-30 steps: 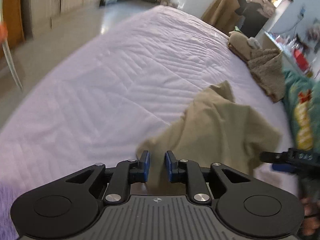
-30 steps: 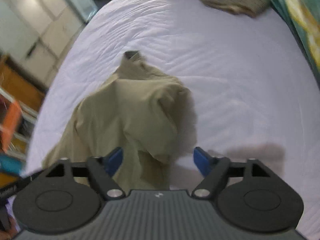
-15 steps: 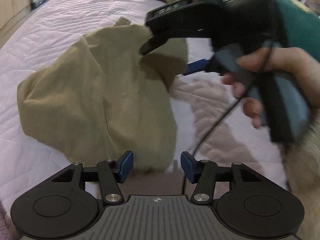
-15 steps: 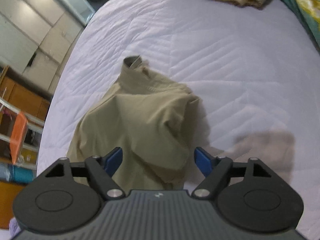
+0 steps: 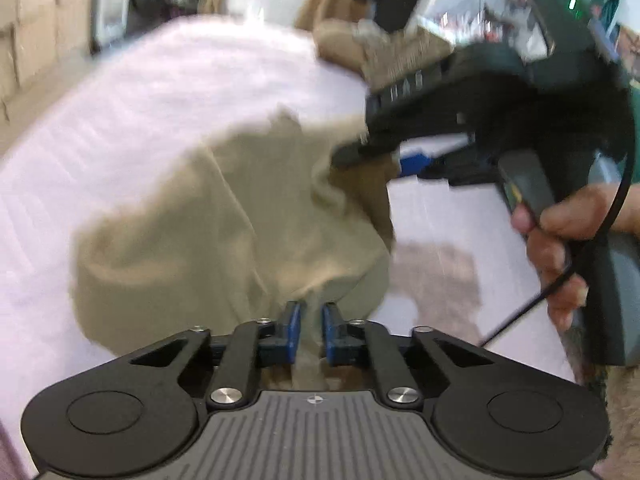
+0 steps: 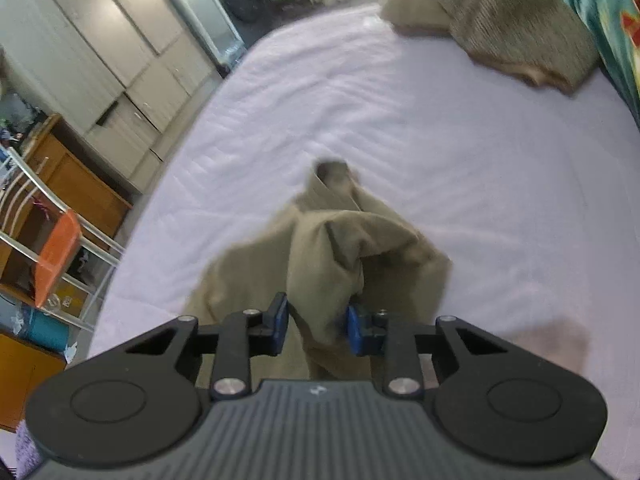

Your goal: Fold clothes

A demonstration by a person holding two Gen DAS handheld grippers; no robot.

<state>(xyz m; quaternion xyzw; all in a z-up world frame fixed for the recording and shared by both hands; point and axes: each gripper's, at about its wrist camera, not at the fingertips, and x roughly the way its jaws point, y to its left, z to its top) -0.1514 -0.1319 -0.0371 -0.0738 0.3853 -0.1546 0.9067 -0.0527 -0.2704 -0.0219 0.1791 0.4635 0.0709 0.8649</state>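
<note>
A crumpled khaki garment (image 5: 224,216) lies on the white quilted bed (image 5: 120,120). My left gripper (image 5: 311,330) is shut on the garment's near edge, with cloth pinched between its blue pads. My right gripper (image 6: 316,326) has closed on a bunched fold of the same garment (image 6: 340,248) and lifts it off the bed (image 6: 400,120). In the left wrist view the right gripper (image 5: 384,156) reaches in from the right, held by a hand (image 5: 560,240), over the garment's far right part.
A pile of tan and brown clothes (image 6: 500,28) lies at the far end of the bed, also in the left wrist view (image 5: 380,48). A teal patterned blanket (image 6: 612,20) lies on the right. Cupboards (image 6: 100,60), an orange chair (image 6: 52,256) and wooden furniture stand left.
Both grippers were open half a second ago and have now closed on the garment. The cloth has bunched up and risen between the right gripper's fingers.
</note>
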